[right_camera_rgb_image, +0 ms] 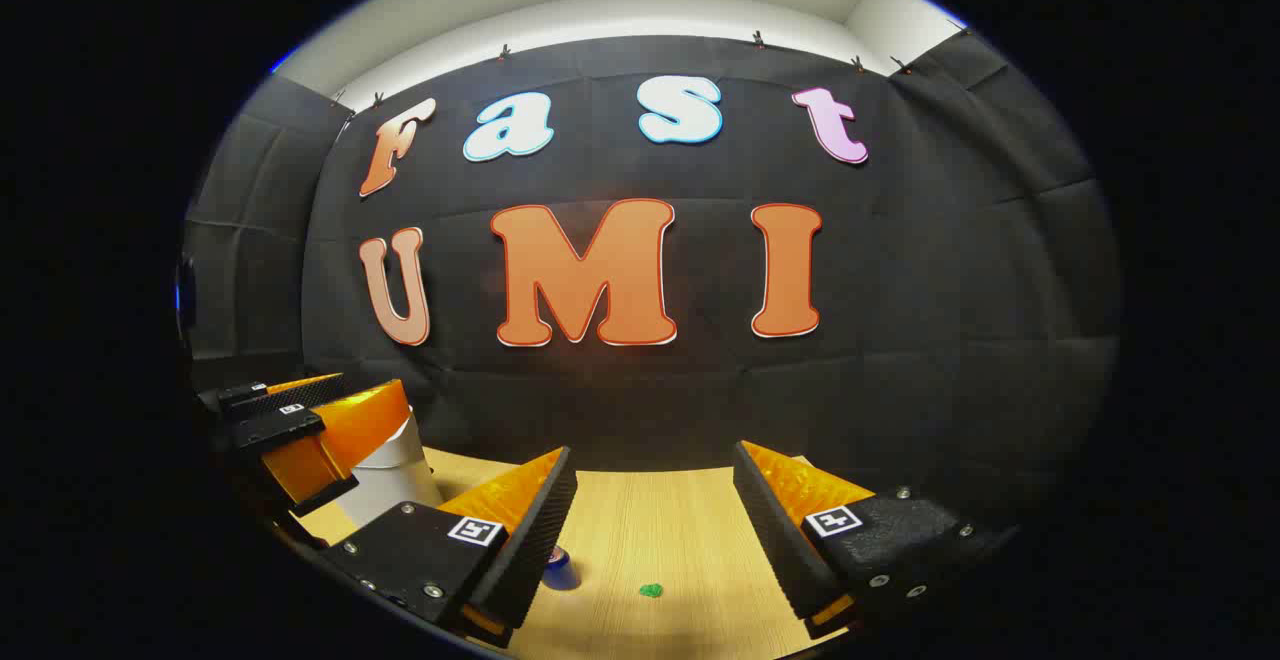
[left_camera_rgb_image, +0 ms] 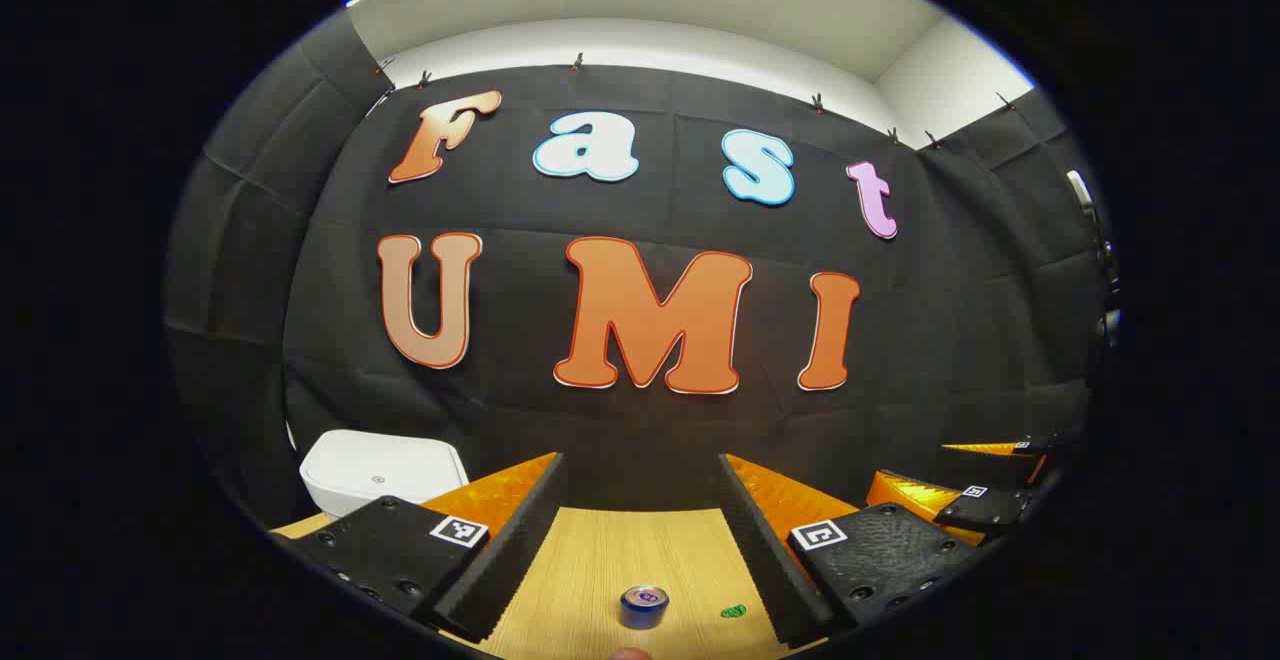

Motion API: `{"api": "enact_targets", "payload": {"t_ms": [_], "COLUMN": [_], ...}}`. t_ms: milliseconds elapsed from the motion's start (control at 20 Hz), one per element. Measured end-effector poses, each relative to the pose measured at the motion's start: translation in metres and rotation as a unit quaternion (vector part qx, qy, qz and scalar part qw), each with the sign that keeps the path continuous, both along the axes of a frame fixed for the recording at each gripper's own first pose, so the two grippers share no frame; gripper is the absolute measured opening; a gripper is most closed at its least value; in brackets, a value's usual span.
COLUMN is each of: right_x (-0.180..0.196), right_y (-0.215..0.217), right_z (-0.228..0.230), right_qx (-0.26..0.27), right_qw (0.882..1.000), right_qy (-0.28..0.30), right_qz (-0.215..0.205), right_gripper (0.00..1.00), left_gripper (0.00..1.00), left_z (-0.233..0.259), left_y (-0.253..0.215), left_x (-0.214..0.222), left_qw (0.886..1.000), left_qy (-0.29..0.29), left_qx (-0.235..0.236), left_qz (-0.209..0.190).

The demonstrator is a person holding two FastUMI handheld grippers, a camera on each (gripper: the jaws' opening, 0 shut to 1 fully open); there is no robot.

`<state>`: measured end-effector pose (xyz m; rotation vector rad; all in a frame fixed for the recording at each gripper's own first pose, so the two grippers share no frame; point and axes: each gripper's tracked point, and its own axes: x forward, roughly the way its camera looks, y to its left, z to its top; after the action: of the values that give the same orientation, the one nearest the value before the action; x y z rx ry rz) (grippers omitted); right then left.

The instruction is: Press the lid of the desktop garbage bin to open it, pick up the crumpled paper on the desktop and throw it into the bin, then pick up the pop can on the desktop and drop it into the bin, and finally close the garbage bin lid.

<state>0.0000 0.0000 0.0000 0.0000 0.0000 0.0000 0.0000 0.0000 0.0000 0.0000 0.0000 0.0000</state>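
White plastic bin (left_camera_rgb_image: 380,475), lid closed, is sitting at the wooden tabletop's (left_camera_rgb_image: 610,560) far left. Both tongs, left (left_camera_rgb_image: 640,540) and right (right_camera_rgb_image: 650,530), are hovering open and empty, apparently readying; the blue pop can (left_camera_rgb_image: 643,605) is standing below the left pair.

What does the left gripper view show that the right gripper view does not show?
Left gripper view: the bin's white lid, closed, and the whole pop can between the fingers of the open left gripper. Right gripper view: the bin's side wall, the can half hidden behind the open right gripper. Both: can, wooden table, green scrap.
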Motion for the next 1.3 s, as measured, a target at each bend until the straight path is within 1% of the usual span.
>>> {"api": "enact_targets", "payload": {"t_ms": [900,1300], "right_x": [0.004,0.004], "right_y": [0.011,0.016], "right_z": [-0.008,-0.011], "right_qx": [-0.006,-0.009], "right_qw": [1.0,1.0], "right_qy": [0.01,0.013], "right_qz": [0.005,0.012], "right_gripper": [0.94,0.94], "left_gripper": [0.93,0.93], "left_z": [-0.001,-0.002], "left_y": [0.014,0.015], "left_x": [-0.005,-0.008], "left_qw": [1.0,1.0], "left_qy": [-0.003,-0.002], "left_qx": [0.009,0.014], "left_qz": [0.017,0.016]}}
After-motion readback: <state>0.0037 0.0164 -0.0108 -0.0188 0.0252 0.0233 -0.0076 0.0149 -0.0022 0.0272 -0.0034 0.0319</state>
